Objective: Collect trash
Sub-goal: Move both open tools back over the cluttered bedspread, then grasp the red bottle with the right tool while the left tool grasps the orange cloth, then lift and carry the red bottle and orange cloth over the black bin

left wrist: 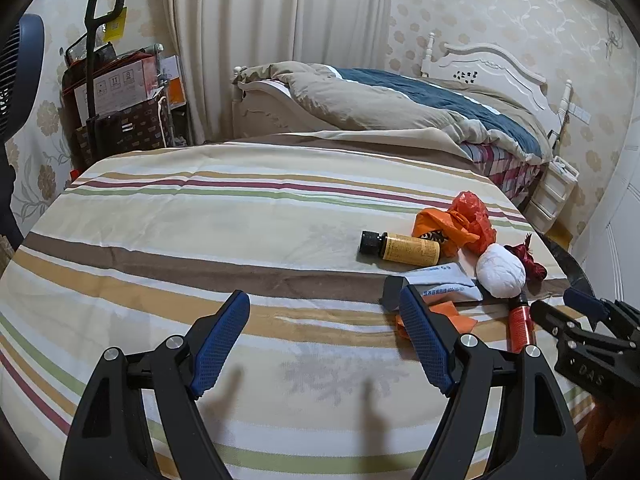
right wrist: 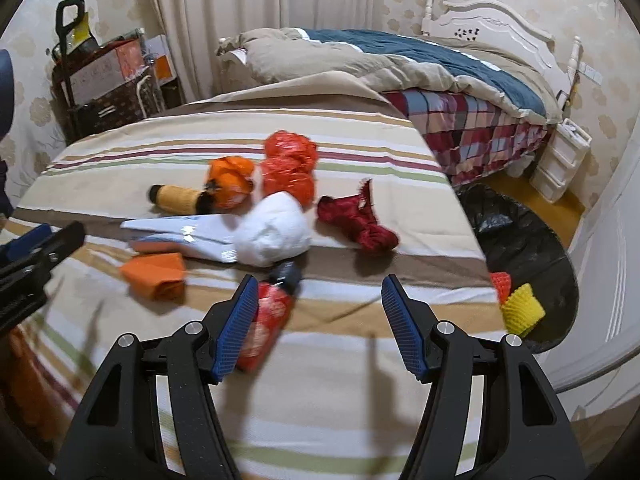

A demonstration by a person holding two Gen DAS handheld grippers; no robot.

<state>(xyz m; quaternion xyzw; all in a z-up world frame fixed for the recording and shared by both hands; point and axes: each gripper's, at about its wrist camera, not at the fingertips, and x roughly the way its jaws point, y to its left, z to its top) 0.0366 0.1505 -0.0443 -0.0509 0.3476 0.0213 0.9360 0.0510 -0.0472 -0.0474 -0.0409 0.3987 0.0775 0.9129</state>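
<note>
Both grippers' fingers (right wrist: 240, 320) spread wide, red bottle (right wrist: 266, 320), black bag (right wrist: 520, 240) holding yellow cup (right wrist: 522, 308).

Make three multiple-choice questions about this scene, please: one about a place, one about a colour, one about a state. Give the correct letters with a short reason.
1. Where is the black trash bag?
A. On the striped cloth
B. On the floor beside the table's right edge
C. On the bed

2. What colour is the crumpled wad lying against the flat white packet?
A. White
B. Green
C. Blue

3. What state is the right tool in?
A. Shut on the red bottle
B. Shut on nothing
C. Open, holding nothing

Answers:
1 B: the right wrist view shows the bag open on the floor past the cloth's edge, with yellow and red foam nets inside.
2 A: the wad is plainly white in both views.
3 C: its blue pads stand wide apart, and the red bottle lies on the striped cloth by the left pad, not clamped.
</note>
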